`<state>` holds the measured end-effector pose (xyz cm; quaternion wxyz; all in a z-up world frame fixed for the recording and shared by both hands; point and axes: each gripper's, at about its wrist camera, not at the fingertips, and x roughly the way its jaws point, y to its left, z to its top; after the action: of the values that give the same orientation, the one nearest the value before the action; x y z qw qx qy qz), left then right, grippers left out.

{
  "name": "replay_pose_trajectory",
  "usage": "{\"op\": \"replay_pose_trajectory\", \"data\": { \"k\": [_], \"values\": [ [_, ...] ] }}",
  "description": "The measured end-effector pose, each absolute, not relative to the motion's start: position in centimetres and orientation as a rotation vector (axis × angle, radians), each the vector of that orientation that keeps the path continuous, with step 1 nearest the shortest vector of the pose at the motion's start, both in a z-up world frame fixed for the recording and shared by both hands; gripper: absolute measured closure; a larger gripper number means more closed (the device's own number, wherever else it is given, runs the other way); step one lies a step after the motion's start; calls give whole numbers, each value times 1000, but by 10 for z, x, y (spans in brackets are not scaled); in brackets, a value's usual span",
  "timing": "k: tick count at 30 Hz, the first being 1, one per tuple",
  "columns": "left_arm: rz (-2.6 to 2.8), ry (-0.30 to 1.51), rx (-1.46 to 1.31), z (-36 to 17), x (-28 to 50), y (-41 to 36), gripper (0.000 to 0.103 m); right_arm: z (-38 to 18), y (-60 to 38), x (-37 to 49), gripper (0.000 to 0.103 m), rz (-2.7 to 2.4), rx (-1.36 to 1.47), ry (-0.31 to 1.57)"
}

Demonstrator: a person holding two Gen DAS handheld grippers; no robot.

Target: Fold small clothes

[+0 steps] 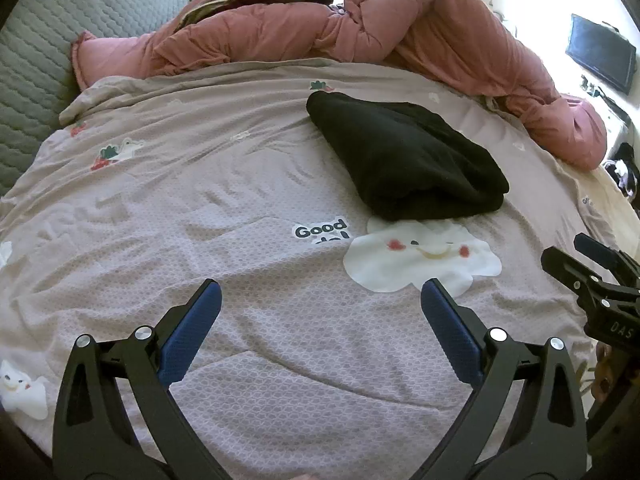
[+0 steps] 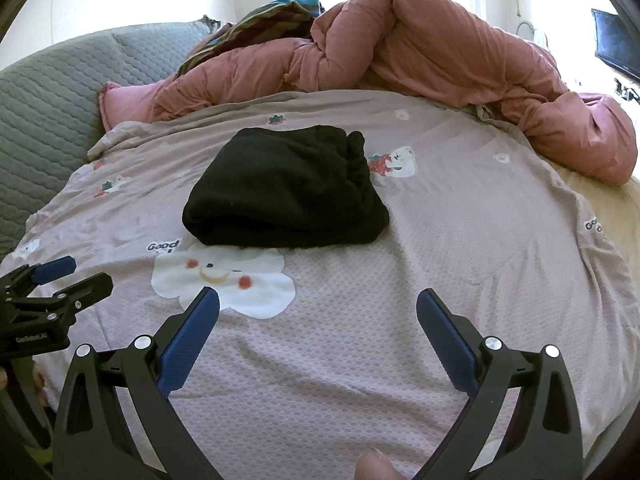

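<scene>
A: Where is the black garment point(image 2: 286, 192)?
B: Folded up on the bed cover point(image 2: 400, 320), touching the white cloud picture point(image 2: 224, 280).
A: And the hand-held grippers?
B: The left hand-held gripper point(image 1: 320, 304) and right hand-held gripper point(image 2: 318, 308) are both wide apart (holding nothing), near the cloth.

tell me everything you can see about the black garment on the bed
The black garment is a small piece of soft, matte, fleece-like fabric, folded into a compact, roughly wedge-shaped bundle with layered edges showing at its near side. One far corner looks gathered, perhaps a waistband. It lies flat on the mauve printed bedsheet, its near edge overlapping a smiling white cloud print. Both open grippers stay short of it; nothing else touches it.
</scene>
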<state>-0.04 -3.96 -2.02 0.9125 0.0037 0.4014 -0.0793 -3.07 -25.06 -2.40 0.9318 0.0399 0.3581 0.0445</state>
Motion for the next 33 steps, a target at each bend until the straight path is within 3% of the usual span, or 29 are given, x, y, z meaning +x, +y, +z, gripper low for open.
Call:
{"op": "replay_pose_trajectory", "data": {
  "k": [33],
  "values": [
    [-148, 835, 15, -18, -1, -38, 10, -22, -252, -34, 5, 78, 63, 725]
  ]
}}
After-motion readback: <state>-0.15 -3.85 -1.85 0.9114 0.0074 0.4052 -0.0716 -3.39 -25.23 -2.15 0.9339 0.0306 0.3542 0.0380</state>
